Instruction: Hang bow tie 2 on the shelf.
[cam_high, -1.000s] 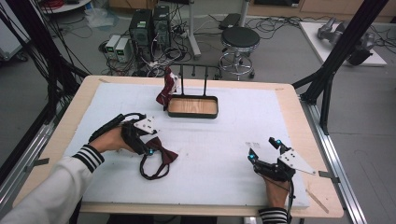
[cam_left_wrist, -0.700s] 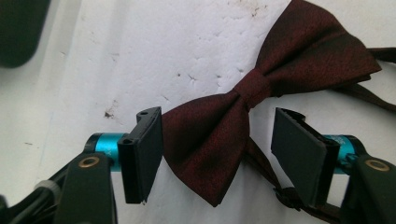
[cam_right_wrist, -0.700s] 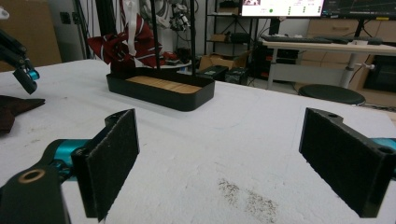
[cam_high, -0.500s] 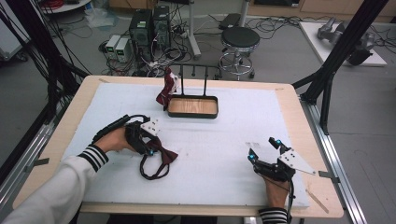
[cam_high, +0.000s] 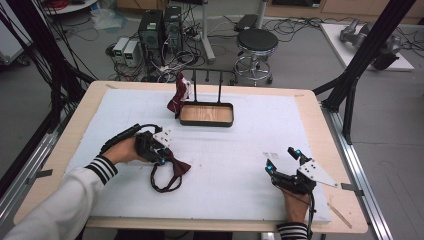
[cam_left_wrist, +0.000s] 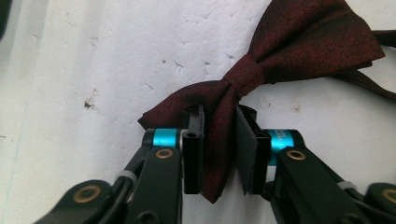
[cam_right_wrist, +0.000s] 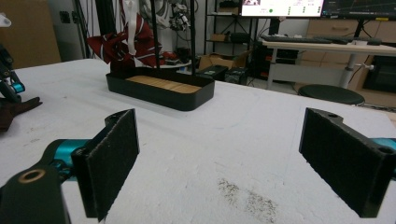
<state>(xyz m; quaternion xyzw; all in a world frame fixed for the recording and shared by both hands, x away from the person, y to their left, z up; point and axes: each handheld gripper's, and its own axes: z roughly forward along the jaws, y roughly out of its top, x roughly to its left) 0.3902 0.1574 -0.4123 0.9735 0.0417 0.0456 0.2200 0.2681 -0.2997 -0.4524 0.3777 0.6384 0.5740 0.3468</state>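
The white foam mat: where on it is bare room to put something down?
Free: the wide stretch of white foam mat between the dark red bow tie and the right gripper, and the part right of the black tray. Crowded: around the left gripper, whose jaws have just been closing on the bow tie.

the left gripper lies low on the table at the end of a striped-sleeved forearm, its jaws just closing and nearly together, pads pressing cloth between them. the right gripper rests near the table's front edge, jaws spread wide apart.
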